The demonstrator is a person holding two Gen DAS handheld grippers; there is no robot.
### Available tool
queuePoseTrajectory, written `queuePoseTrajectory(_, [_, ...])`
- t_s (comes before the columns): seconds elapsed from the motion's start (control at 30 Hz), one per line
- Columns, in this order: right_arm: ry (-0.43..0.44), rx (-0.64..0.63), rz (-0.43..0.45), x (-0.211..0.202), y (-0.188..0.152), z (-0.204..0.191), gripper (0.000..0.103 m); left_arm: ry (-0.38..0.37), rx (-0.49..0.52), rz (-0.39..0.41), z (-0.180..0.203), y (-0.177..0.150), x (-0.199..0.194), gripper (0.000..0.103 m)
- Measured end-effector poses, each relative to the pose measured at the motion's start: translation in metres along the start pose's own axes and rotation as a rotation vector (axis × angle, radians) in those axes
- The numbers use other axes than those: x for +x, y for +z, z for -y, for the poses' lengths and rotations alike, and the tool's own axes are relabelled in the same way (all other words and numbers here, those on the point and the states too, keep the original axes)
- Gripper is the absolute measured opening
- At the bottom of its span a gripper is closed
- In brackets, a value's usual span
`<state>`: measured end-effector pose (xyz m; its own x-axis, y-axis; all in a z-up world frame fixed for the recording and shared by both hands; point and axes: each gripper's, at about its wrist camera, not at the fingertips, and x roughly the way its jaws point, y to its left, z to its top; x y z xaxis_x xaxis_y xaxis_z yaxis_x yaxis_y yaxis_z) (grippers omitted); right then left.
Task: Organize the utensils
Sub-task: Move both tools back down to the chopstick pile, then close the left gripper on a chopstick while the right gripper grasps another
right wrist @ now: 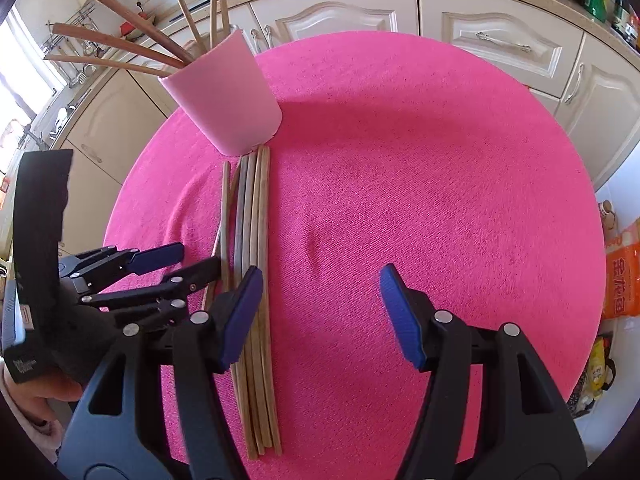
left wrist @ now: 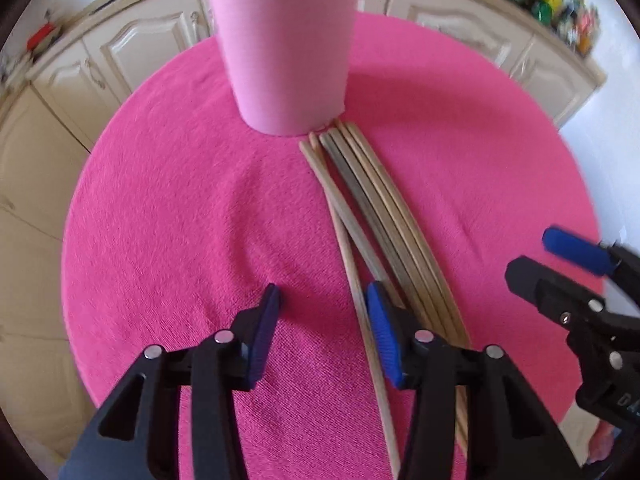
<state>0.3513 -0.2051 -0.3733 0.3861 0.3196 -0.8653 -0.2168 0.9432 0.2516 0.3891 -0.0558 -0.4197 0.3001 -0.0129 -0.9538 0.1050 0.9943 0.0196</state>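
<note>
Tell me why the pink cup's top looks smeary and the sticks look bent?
In the left wrist view, the pink cup has a blurred rim at the picture's top edge, so what is inside it can't be made out. The chopsticks on the pink cloth look curved because of the fisheye lens. In the right wrist view, the cup is sharp, and the chopsticks look straighter.

Left gripper [left wrist: 322, 308] is held open above the pink cloth [left wrist: 180, 220]; chopsticks [left wrist: 376, 216] are laid bundled, tips touching the pink cup [left wrist: 282, 48]
</note>
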Motion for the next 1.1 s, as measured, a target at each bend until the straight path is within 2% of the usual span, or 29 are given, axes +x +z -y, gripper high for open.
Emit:
queuePoseTrajectory(0.03, [-0.002,0.000,-0.004,0.001,0.001,0.000,0.061,0.017,0.019,0.001,0.004,0.001,0.001,0.045])
queuePoseTrajectory(0.1, [-0.010,-0.001,-0.024,0.004,0.003,-0.001,0.061,0.014,0.028,0.012,0.007,0.004,0.002,0.036])
queuePoseTrajectory(0.17, [-0.014,0.000,-0.038,0.007,0.005,-0.001,0.061,0.008,0.001,0.013,0.001,0.005,0.000,0.010])
queuePoseTrajectory(0.37, [-0.010,-0.041,-0.087,0.019,0.018,-0.010,0.060,-0.123,-0.178,-0.006,-0.035,-0.004,-0.006,0.007])
queuePoseTrajectory(0.43, [-0.021,-0.071,-0.103,0.024,0.023,-0.017,0.058,-0.126,-0.215,-0.024,-0.042,-0.005,-0.007,0.006])
queuePoseTrajectory(0.47, [-0.029,-0.087,-0.114,0.027,0.026,-0.020,0.051,-0.134,-0.239,-0.030,-0.047,-0.009,-0.007,0.006])
queuePoseTrajectory(0.5, [-0.035,-0.104,-0.122,0.030,0.028,-0.025,0.039,-0.136,-0.253,-0.032,-0.051,-0.011,-0.006,0.006])
queuePoseTrajectory(0.53, [-0.040,-0.118,-0.133,0.034,0.030,-0.028,0.034,-0.135,-0.264,-0.033,-0.054,-0.012,-0.006,0.006])
queuePoseTrajectory(0.6, [-0.047,-0.136,-0.157,0.040,0.034,-0.034,0.032,-0.148,-0.279,-0.026,-0.057,-0.021,-0.007,0.006])
queuePoseTrajectory(0.83, [-0.064,-0.181,-0.219,0.055,0.039,-0.045,0.024,-0.113,-0.322,-0.023,-0.076,-0.027,-0.010,0.006])
queuePoseTrajectory(1.1, [-0.100,-0.207,-0.277,0.065,0.049,-0.056,0.021,-0.100,-0.349,-0.034,-0.094,-0.033,-0.010,0.006])
